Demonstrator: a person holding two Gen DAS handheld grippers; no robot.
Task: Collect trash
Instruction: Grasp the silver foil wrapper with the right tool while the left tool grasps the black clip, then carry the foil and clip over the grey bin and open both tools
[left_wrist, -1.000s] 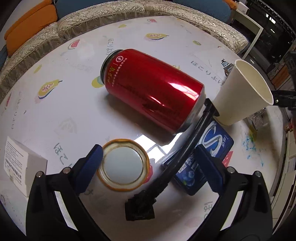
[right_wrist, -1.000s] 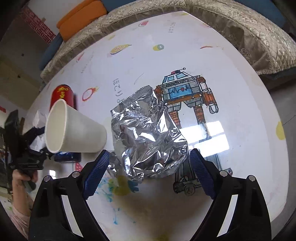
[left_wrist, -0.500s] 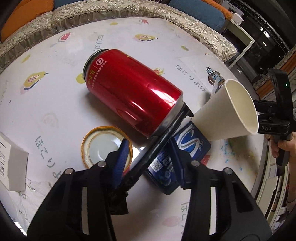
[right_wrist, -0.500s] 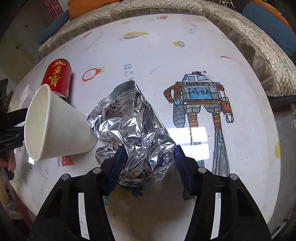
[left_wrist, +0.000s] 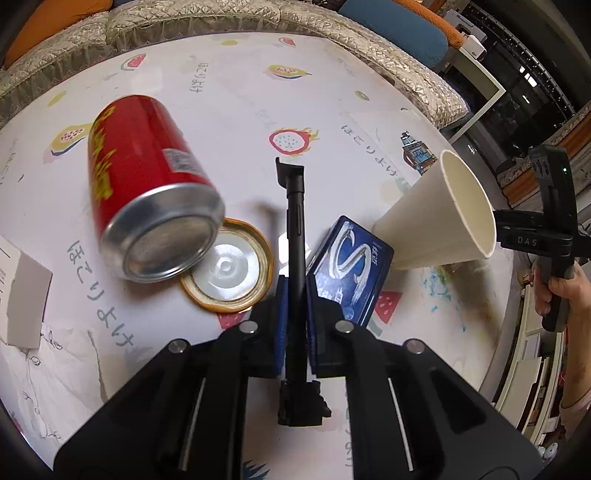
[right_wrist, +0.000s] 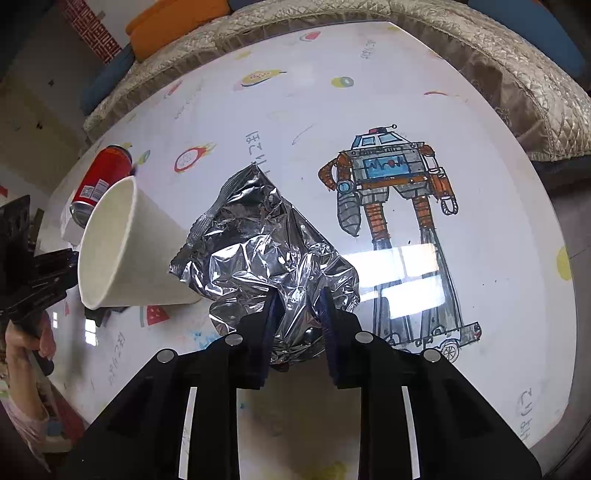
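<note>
In the left wrist view my left gripper (left_wrist: 295, 295) is shut on a black rod-shaped tool (left_wrist: 295, 236) that points away over the round white table (left_wrist: 229, 92). A red can (left_wrist: 147, 199) lies on its side to the left, over a gold jar lid (left_wrist: 229, 269). A blue packet (left_wrist: 351, 266) and a white paper cup (left_wrist: 443, 218) on its side lie to the right. In the right wrist view my right gripper (right_wrist: 297, 314) is shut on a crumpled silver foil bag (right_wrist: 266, 251). The cup (right_wrist: 125, 251) lies left of the bag.
A small white box (left_wrist: 22, 291) sits at the table's left edge. A quilted sofa (left_wrist: 258, 18) curves behind the table. The table (right_wrist: 498, 221) carries a robot drawing (right_wrist: 388, 184) right of the bag. The red can (right_wrist: 99, 184) shows far left.
Both grippers closed from open: the left onto the black tool, the right onto the foil bag. The red can rolled left, its base now facing the camera. The tool now points straight away.
</note>
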